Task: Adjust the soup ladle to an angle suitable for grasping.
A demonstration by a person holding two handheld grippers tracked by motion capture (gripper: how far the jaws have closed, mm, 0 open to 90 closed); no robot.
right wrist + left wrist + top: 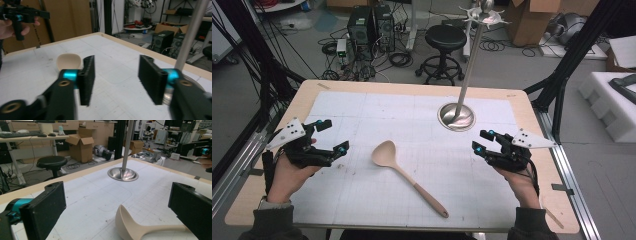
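Note:
A beige ladle [384,153] lies flat on the white gridded mat [362,115], bowl up-left and handle running toward the near edge. A steel stand [457,116] with a round base and a tall pole stands at the far right of the mat. My left gripper [330,136] hovers left of the ladle's bowl, open wide; its own view shows the ladle [130,226] low between the jaws, untouched. My right gripper [482,140] is held right of the ladle, just in front of the stand's base, open and with nothing in it. In its own view the right gripper [117,72] faces the ladle's bowl [68,61].
The wooden table edge [412,88] frames the mat. Beyond it stand a black stool [445,40], computer towers [371,25] with cables and cardboard boxes [532,20]. Black frame struts [572,55] rise at both sides. White foam blocks [612,100] lie on the right.

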